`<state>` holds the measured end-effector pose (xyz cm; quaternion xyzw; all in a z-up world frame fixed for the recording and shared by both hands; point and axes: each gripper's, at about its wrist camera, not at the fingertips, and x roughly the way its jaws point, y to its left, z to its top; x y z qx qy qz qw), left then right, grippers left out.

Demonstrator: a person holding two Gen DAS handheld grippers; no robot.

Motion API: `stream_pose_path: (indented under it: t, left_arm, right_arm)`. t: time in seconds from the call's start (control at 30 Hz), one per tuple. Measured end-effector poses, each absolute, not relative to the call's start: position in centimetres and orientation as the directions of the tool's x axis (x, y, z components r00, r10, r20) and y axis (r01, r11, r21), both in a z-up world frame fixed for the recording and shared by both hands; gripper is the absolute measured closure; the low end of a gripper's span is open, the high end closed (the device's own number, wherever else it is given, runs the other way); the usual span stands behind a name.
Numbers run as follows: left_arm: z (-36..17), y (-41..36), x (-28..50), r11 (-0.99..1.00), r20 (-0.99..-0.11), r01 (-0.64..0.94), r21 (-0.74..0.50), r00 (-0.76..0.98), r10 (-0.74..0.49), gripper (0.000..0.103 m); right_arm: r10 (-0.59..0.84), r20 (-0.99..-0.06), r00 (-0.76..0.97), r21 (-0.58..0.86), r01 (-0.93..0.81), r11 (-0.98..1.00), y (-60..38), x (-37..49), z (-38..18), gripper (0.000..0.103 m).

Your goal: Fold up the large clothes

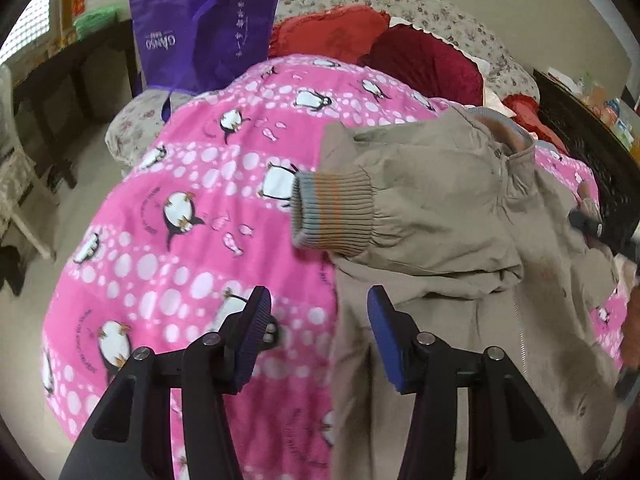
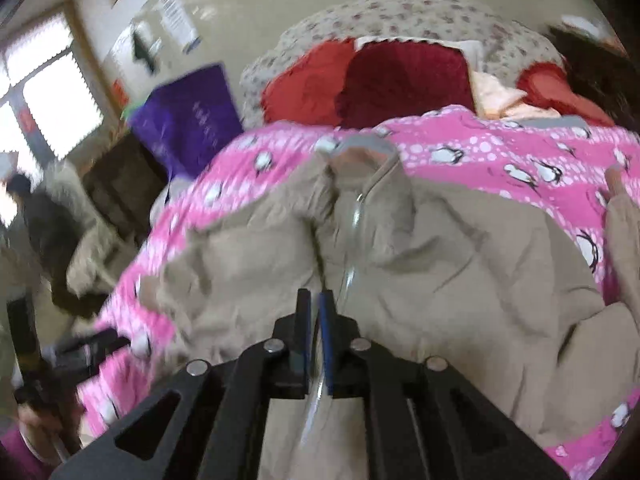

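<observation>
A beige zip jacket [image 1: 448,208] lies on a pink penguin blanket [image 1: 192,184]. One sleeve with a grey and orange ribbed cuff [image 1: 332,212] is folded across its front. My left gripper [image 1: 318,308] is open and empty, hovering over the jacket's left edge. In the right wrist view the jacket [image 2: 460,280] fills the middle, with its zip [image 2: 354,248] running toward the collar. My right gripper [image 2: 315,304] is shut on the jacket's front fabric beside the zip. The right gripper also shows at the right edge of the left wrist view [image 1: 588,226].
A purple tote bag [image 1: 204,28] stands at the blanket's far left. Red cushions [image 1: 424,60] and a floral cover [image 1: 436,8] lie behind. A dark table [image 1: 60,80] stands on the left, and dark furniture [image 1: 592,128] on the right.
</observation>
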<state>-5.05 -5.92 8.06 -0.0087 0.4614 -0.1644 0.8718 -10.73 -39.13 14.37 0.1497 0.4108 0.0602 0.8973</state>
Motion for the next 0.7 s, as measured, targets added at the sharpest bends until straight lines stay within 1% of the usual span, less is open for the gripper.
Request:
stream_pose_path:
  t: [0.03,0.07,0.1,0.2,0.3,0.33,0.4,0.43,0.47,0.5,0.53,0.6,0.63,0.7]
  left_arm:
    - [8.0,-5.9,-5.0,0.946,-0.803,0.272,-0.176,0.516,-0.298,0.065]
    - [7.9,-5.8,-5.0,0.947,-0.806,0.262,-0.185,0.511,-0.299,0.065]
    - [7.9,-5.6,-5.1,0.949,-0.809,0.253,-0.186,0.509,-0.294,0.065]
    - [7.9,-4.8,-5.4,0.957,-0.811,0.235,-0.171,0.517,-0.272,0.065]
    - [7.8,-3.3,-5.5,0.962,-0.815,0.201,-0.183,0.517,-0.263,0.065]
    - [7.7,-3.0,-5.5,0.964,-0.816,0.195,-0.183,0.517,-0.26,0.065]
    - [7.4,-2.7,-5.6,0.965,-0.82,0.19,-0.182,0.512,-0.256,0.065]
    - [7.3,-2.8,-5.6,0.964,-0.821,0.194,-0.183,0.51,-0.258,0.065]
    - [7.2,-2.8,-5.7,0.963,-0.821,0.199,-0.182,0.508,-0.26,0.065]
    - [7.0,-3.0,-5.8,0.962,-0.822,0.207,-0.178,0.506,-0.261,0.065]
    - [6.9,-3.2,-5.8,0.961,-0.821,0.213,-0.178,0.506,-0.264,0.065]
    - [6.8,-3.6,-5.9,0.958,-0.82,0.225,-0.179,0.504,-0.272,0.065]
    - [6.7,-3.8,-5.9,0.956,-0.819,0.232,-0.181,0.502,-0.277,0.065]
    - [6.6,-4.8,-6.1,0.948,-0.818,0.256,-0.188,0.494,-0.295,0.065]
  right_arm:
    - [0.24,-0.729,0.64,0.29,-0.028,0.957,-37.8,-10.7,14.3,0.081]
    - [0.25,-0.743,0.621,0.254,-0.085,0.964,-36.0,-10.7,14.2,0.055]
    - [0.255,-0.752,0.608,0.219,-0.134,0.966,-34.2,-10.5,14.0,0.036]
    - [0.263,-0.75,0.607,0.136,-0.248,0.959,-28.9,-9.3,13.7,0.035]
    - [0.279,-0.784,0.555,0.105,-0.324,0.94,-24.2,-6.7,12.3,0.035]
    - [0.275,-0.8,0.534,0.09,-0.345,0.934,-22.9,-5.8,11.6,0.035]
    - [0.219,-0.823,0.524,0.017,-0.361,0.932,-20.5,-4.1,9.8,0.035]
    - [0.181,-0.832,0.524,-0.012,-0.345,0.939,-20.0,-3.5,9.0,0.036]
    - [0.172,-0.838,0.519,0.005,-0.308,0.952,-20.2,-2.6,8.4,0.055]
    - [0.208,-0.834,0.512,0.066,-0.282,0.957,-21.1,-2.2,8.4,0.082]
    - [0.257,-0.822,0.508,0.151,-0.24,0.959,-22.3,-1.8,8.6,0.092]
    - [0.349,-0.767,0.538,0.329,-0.137,0.934,-26.4,-2.2,10.0,0.1]
    - [0.368,-0.744,0.557,0.372,-0.112,0.921,-28.0,-2.8,10.5,0.101]
    - [0.41,-0.664,0.625,0.493,-0.046,0.869,-33.2,-5.1,12.2,0.101]
